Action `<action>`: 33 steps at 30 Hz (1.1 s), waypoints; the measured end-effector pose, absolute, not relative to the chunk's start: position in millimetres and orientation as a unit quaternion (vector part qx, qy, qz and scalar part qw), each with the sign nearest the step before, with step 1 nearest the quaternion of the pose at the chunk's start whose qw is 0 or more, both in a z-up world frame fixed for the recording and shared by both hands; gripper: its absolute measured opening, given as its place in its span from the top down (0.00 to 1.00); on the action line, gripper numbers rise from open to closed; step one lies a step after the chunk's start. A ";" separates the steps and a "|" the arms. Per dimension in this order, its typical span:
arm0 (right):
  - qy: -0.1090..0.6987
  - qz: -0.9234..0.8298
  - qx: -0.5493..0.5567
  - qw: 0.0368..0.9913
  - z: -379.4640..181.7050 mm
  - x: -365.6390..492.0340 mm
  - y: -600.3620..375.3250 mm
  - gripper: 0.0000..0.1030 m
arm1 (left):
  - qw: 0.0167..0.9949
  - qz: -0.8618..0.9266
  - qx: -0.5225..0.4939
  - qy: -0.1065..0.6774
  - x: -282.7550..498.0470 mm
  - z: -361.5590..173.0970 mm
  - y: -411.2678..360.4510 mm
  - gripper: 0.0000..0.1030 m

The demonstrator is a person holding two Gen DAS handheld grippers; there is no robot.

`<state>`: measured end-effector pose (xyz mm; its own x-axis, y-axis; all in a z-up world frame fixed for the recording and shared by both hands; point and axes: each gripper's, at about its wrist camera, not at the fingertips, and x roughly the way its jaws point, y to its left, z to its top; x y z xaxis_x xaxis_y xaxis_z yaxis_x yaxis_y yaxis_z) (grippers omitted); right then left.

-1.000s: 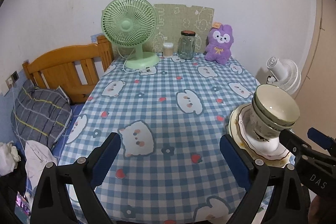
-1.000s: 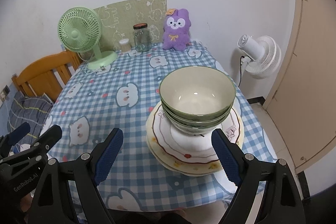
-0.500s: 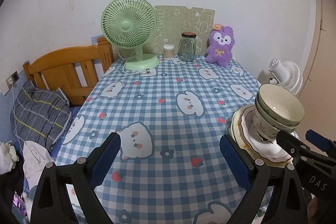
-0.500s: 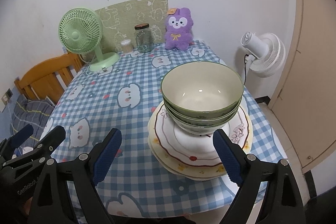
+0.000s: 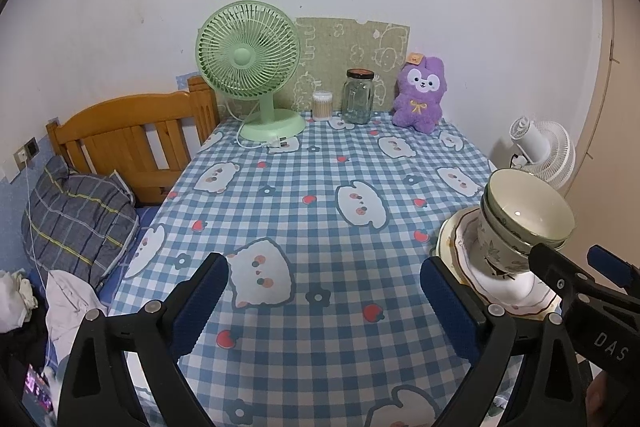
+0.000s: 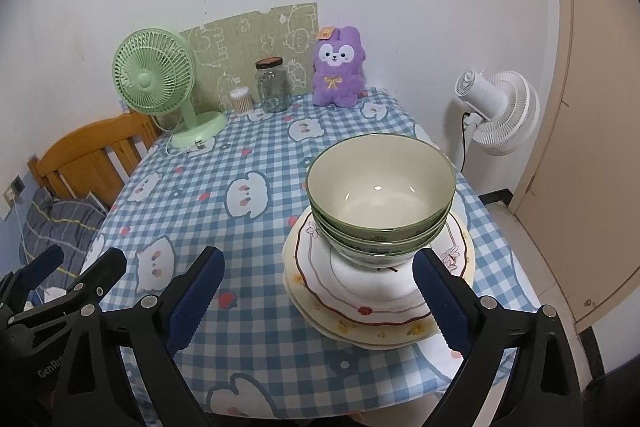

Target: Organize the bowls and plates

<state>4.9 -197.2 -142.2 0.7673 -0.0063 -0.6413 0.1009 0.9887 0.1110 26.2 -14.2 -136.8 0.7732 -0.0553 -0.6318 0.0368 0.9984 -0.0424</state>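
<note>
Two grippers: both wide open, both holding nothing
Left gripper [image 5: 324,291]: fingers spread far apart over bare cloth [image 5: 304,187], touching no dish; its right finger sits just beside the plates' left rim, contact unclear
Right gripper [image 6: 320,291]: fingers spread far apart, low in front of the stack; right finger [image 6: 438,301] overlaps the plates' near rim in view, contact unclear; left finger over cloth
Bowls [image 6: 380,187]: green-rimmed, nested, upright, on top of the plates; count unclear, at least three rims show
Plates [image 6: 360,311]: stacked, scalloped rims, red-brown line on the top one, yellow flowers on a lower one; near the table's front right corner
Edges: stack sits close to the right table edge and near the front edge; floor and a beige door [image 6: 592,107] lie past the right edge
Open room: broad bare cloth left of the stack and through the table's middle
Back row: green fan [image 5: 250,67], swab tub [image 5: 322,105], jar [image 5: 358,97], purple plush [image 5: 420,95], all against the wall, well apart from the stack
Off table: white fan [image 6: 500,107] on the right, wooden headboard [image 5: 132,139] and pillow [image 5: 76,215] on the left
</note>
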 end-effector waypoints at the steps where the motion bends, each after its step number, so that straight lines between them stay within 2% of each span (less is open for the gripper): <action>1: 0.340 -0.028 0.069 0.938 -141.3 4.4 -197.2 0.06 | 0.942 -0.024 -0.014 0.335 26.2 -135.9 -14.2 0.05; 33: 0.332 -0.024 0.042 0.942 -123.2 -3.7 -190.6 0.05 | 0.946 -0.016 -0.016 0.322 15.8 -118.1 -10.6 0.04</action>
